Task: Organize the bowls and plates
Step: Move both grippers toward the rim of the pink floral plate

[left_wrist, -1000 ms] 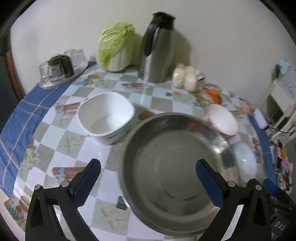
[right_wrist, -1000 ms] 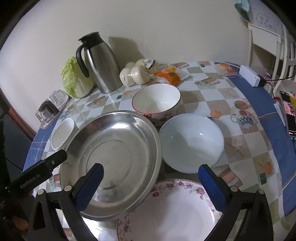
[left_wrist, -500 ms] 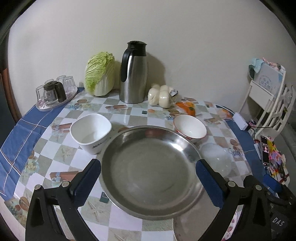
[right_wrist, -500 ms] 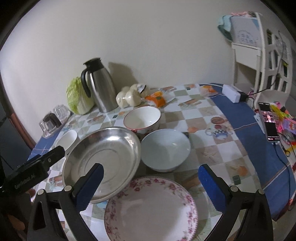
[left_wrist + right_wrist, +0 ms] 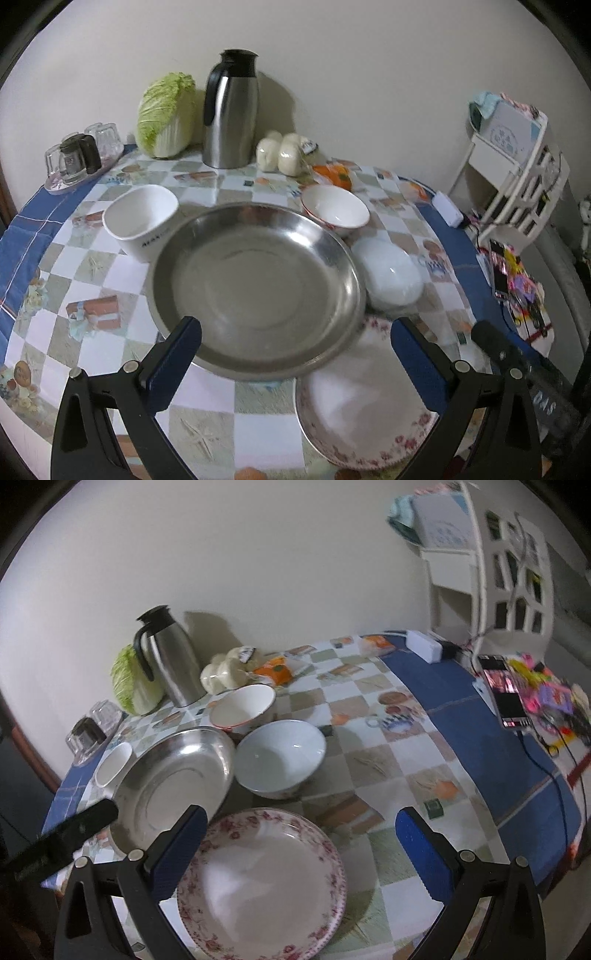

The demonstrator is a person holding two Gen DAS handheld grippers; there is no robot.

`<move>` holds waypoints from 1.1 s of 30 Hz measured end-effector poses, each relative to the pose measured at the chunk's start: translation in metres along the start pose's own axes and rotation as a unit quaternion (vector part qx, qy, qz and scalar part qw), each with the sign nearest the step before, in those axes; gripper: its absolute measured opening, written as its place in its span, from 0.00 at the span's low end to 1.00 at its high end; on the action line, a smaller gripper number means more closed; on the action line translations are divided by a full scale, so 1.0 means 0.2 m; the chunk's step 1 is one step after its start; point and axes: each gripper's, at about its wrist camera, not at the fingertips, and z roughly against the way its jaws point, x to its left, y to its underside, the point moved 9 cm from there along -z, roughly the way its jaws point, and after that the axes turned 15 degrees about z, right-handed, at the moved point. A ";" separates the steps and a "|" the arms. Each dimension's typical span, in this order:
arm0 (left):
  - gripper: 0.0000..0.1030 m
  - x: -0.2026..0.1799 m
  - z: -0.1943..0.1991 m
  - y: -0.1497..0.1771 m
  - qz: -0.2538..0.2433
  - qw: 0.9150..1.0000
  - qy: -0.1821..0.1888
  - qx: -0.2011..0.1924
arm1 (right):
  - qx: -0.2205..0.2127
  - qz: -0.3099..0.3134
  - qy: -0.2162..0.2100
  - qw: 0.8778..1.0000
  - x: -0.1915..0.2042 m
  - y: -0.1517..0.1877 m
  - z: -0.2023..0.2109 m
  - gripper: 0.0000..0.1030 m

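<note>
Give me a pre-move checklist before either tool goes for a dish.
1. Left tool open, holding nothing: ok.
2. Right tool open, holding nothing: ok.
3. Floral plate lies between the right tool's fingers: ok.
4. Steel pan rim overlaps the floral plate's edge in the left wrist view: cannot tell if touching.
5. White bowl and red-rimmed bowl upright, nothing seen inside: ok.
6. Dishes stacked: not ok, all lie separately.
</note>
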 end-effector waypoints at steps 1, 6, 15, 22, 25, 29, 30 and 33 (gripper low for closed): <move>0.99 -0.01 0.00 0.02 -0.003 1.000 -0.001 0.006 | 0.001 -0.006 -0.003 1.000 -0.02 0.01 0.00 1.00; 0.99 -0.04 -0.05 0.14 -0.017 0.998 -0.009 0.052 | 0.039 -0.023 -0.007 0.999 -0.05 0.07 -0.08 0.94; 0.99 -0.02 -0.16 0.30 -0.011 0.991 -0.028 0.132 | 0.110 -0.021 -0.015 0.994 -0.03 0.20 -0.21 0.91; 0.99 0.00 -0.21 0.34 -0.008 0.988 -0.035 0.150 | 0.125 -0.008 -0.016 0.992 0.00 0.22 -0.24 0.91; 0.99 0.01 -0.23 0.35 -0.008 0.987 -0.039 0.157 | 0.131 -0.005 -0.017 0.991 0.00 0.22 -0.25 0.91; 0.99 0.02 -0.26 0.37 -0.010 0.985 -0.046 0.165 | 0.143 -0.002 -0.017 0.990 0.01 0.25 -0.28 0.91; 0.99 0.02 -0.27 0.37 -0.011 0.985 -0.048 0.165 | 0.147 -0.002 -0.016 0.989 0.01 0.26 -0.29 0.91; 0.99 0.03 -0.30 0.39 -0.011 0.984 -0.055 0.171 | 0.166 -0.004 -0.018 0.986 0.01 0.29 -0.34 0.91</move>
